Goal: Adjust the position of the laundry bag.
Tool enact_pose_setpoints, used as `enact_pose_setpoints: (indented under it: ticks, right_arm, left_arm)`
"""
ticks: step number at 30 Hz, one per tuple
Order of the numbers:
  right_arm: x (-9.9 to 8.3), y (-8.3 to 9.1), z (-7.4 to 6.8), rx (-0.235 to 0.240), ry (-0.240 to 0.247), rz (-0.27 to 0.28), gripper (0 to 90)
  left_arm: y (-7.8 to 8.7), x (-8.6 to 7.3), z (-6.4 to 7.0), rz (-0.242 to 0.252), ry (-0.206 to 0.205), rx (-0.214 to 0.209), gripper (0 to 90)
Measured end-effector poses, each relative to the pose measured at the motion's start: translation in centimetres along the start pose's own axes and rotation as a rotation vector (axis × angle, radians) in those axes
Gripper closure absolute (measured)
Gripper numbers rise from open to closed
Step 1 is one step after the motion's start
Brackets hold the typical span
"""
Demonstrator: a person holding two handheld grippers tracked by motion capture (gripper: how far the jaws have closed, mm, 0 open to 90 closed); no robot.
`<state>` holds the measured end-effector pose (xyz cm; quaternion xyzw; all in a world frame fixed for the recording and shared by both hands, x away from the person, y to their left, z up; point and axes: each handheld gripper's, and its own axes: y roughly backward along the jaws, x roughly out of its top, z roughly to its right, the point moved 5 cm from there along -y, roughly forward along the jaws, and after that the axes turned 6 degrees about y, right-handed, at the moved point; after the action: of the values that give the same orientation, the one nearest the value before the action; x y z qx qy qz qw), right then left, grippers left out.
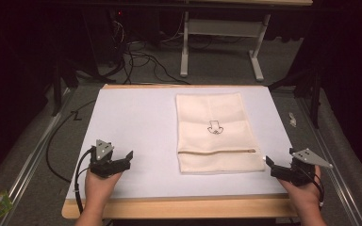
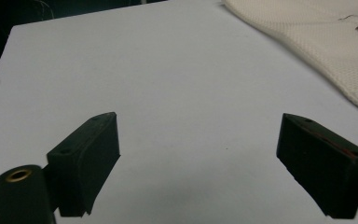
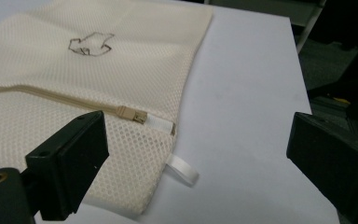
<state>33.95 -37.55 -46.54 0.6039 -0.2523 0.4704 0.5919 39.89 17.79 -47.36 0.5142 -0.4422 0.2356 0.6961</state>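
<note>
Tabletop [image 1: 136,122]: rectangular, covered by a plain white sheet, with a light wooden edge showing along the near and far sides. Lying flat on it, right of centre: one cream mesh bag [image 1: 214,132], rectangular, long side running away from the person. The bag has a closed beige zipper [image 1: 217,151] across its near part, a small dark line drawing [image 1: 214,127] at mid-face, and a white fabric loop [image 3: 182,169] at its near right corner.
</note>
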Motion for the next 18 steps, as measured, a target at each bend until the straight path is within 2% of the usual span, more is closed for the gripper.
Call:
enact_pose_setpoints:
  ticks: [2, 6, 11, 13, 18]
  right_arm:
    - [0.2, 0.2, 0.1, 0.002, -0.013, 0.016, 7.3]
    - [0.5, 0.6, 0.6, -0.024, -0.021, 0.056, 10.3]
    - [0.3, 0.6, 0.7, -0.026, -0.023, 0.048, 12.5]
    - [0.2, 0.4, 0.7, -0.022, -0.02, 0.04, 15.6]
    - [-0.1, -0.4, 0.0, 0.024, -0.007, 0.006, 22.9]
  left_arm:
    - [0.2, 0.1, 0.1, 0.002, 0.012, -0.01, 14.2]
    - [-0.2, -0.2, 0.0, -0.006, 0.016, 0.007, 14.8]
    - [-0.3, -0.2, 0.4, -0.004, 0.019, -0.012, 15.1]
    - [-0.4, -0.2, 0.7, -0.009, 0.001, -0.023, 15.5]
    - [-0.5, 0.1, 1.5, -0.014, -0.001, -0.054, 18.2]
